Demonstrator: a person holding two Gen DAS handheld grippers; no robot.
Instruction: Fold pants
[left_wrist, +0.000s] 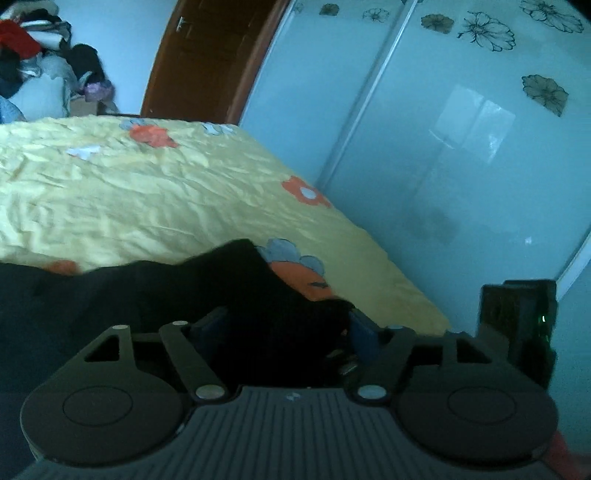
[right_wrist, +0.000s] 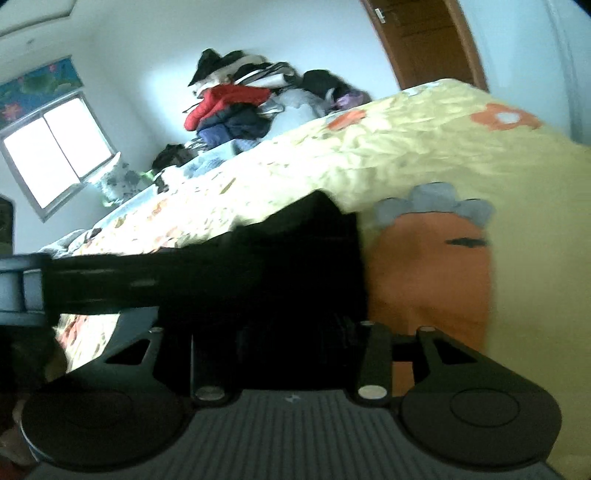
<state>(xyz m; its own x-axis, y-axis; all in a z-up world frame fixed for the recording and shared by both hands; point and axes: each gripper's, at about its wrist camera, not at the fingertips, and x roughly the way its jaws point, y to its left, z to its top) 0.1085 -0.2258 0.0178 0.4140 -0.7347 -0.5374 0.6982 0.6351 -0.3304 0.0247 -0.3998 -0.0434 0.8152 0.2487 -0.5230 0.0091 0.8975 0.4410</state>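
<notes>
Black pants (left_wrist: 147, 291) lie bunched on the near part of a yellow bed sheet (left_wrist: 147, 192) printed with orange flowers. My left gripper (left_wrist: 291, 328) sits low over the pants' right end, its blue fingers (left_wrist: 364, 332) spread wide with dark cloth lying loose between them. In the right wrist view the pants (right_wrist: 295, 258) fill the middle, beside an orange flower on the sheet (right_wrist: 406, 155). My right gripper (right_wrist: 284, 332) is right over them with its link bars apart. Its fingertips are lost against the black cloth.
Pale sliding wardrobe doors (left_wrist: 443, 166) with flower prints run along the bed's right side, close to its edge. A brown wooden door (left_wrist: 207, 59) stands behind. A pile of clothes (right_wrist: 236, 107) sits at the bed's far end near a window (right_wrist: 55, 155).
</notes>
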